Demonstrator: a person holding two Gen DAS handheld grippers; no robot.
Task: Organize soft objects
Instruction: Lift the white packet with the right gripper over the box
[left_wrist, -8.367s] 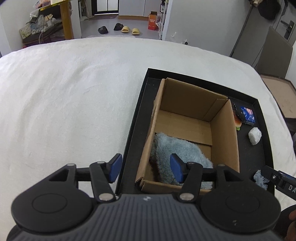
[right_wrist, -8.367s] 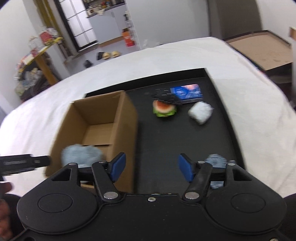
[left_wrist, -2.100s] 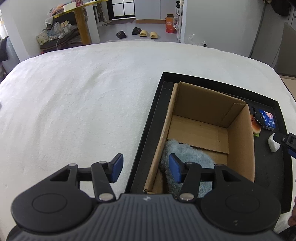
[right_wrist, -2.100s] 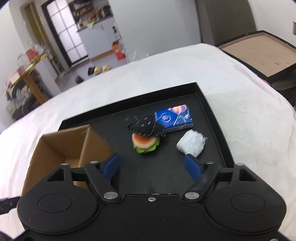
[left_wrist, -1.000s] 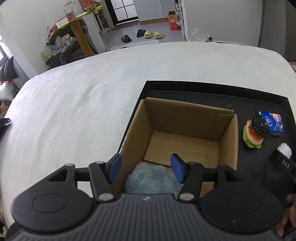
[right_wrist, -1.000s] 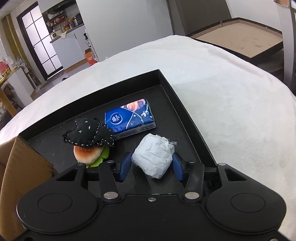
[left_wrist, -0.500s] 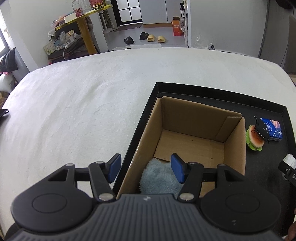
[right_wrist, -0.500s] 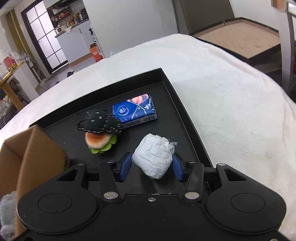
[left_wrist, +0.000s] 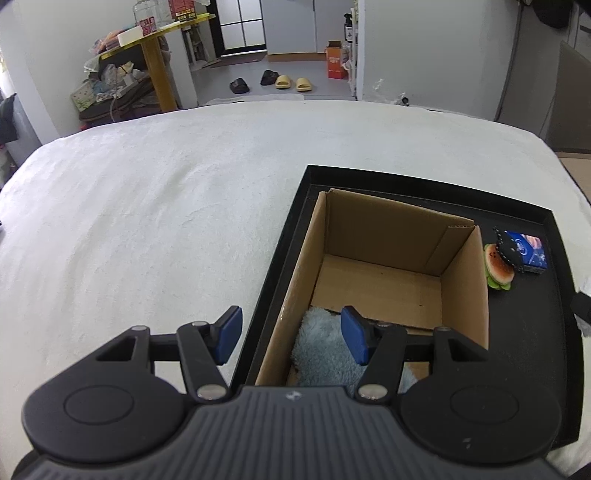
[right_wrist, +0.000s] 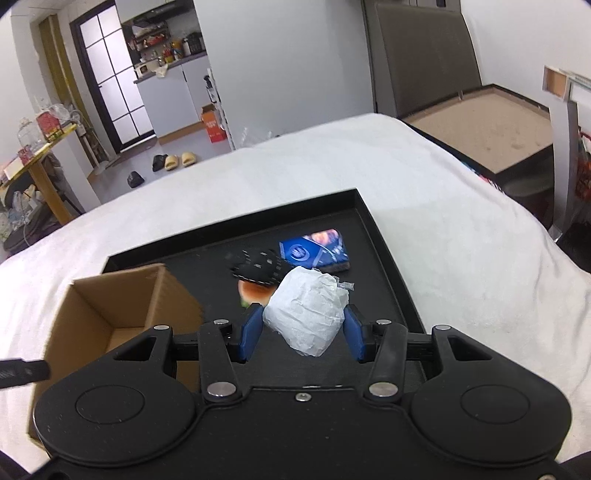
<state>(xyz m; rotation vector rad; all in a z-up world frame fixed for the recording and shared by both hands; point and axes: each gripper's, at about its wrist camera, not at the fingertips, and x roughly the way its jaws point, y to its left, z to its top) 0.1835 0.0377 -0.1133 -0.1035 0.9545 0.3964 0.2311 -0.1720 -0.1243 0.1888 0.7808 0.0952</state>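
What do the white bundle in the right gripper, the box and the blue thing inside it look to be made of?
White bundle: crinkled thin paper or plastic wrap, matte with sharp creases; which one is unclear. It sits between the right gripper fingers.
Box: plain brown cardboard, raw cut edges, folded flaps.
Blue thing: fuzzy plush or fleece, with a shaggy nap.

Your right gripper (right_wrist: 302, 333) is squeezing the white paper ball (right_wrist: 306, 309) above the black tray (right_wrist: 384, 236), near the cardboard box (right_wrist: 122, 295).

Box (left_wrist: 384, 236): matt corrugated cardboard. Tray (left_wrist: 532, 332): matt black. Bundle (right_wrist: 306, 310): crinkled white paper. Cloth (left_wrist: 325, 354): fluffy blue plush. Bed cover (left_wrist: 147, 206): napped white fabric.
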